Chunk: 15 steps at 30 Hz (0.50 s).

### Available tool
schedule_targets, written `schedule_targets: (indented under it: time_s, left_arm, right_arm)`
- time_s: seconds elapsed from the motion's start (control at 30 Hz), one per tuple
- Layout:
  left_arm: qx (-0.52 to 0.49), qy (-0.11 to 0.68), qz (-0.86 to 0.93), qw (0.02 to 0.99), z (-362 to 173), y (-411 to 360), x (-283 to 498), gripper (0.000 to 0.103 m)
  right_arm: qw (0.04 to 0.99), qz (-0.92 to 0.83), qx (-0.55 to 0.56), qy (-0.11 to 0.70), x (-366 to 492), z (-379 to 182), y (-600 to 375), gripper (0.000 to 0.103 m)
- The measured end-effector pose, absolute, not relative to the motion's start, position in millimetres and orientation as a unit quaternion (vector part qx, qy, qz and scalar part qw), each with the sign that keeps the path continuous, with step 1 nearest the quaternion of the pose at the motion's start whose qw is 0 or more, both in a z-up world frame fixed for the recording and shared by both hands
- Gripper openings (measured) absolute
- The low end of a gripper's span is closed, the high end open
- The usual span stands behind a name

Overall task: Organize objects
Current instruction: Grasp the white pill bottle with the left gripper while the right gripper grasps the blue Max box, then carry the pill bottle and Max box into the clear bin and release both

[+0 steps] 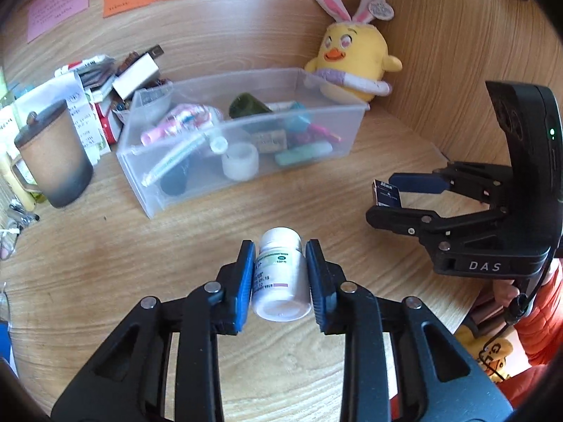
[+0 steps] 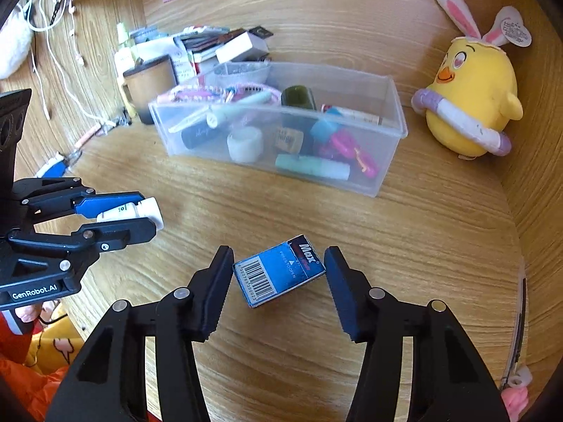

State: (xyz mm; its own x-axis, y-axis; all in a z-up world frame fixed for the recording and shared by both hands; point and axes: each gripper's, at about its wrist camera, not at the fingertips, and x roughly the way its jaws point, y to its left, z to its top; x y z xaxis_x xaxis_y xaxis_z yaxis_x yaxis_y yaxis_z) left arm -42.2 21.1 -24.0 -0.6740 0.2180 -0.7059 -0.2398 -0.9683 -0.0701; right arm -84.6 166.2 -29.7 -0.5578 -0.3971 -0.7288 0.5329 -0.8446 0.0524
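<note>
Left claw point(image 1: 280, 274) clamps pill bottle point(image 1: 279, 279) (right claw point(image 2: 278, 283) spread).

Bare desk point(image 2: 281, 211) before cluttered bin point(image 2: 383, 176)

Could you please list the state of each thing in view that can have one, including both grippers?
Left gripper: shut on the white pill bottle.
White pill bottle: capped, lying sideways between the pads.
Right gripper: open around the blue box, pads apart from it.
Blue box: closed, lying on the desk.
Clear bin: open-topped, holding many items.
Brown mug: lid on, upright.
</note>
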Motion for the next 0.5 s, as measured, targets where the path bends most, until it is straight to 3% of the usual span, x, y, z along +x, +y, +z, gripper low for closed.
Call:
schedule_targets:
  time_s: [0.5]
  left_arm:
    - [-0.317, 0.001, 0.945, 0.078, 37.2, 0.1, -88.2, 0.029]
  right_arm:
    - [0.262, -0.909, 0.321, 0.034, -122.7, 26.4, 159.7, 0.050]
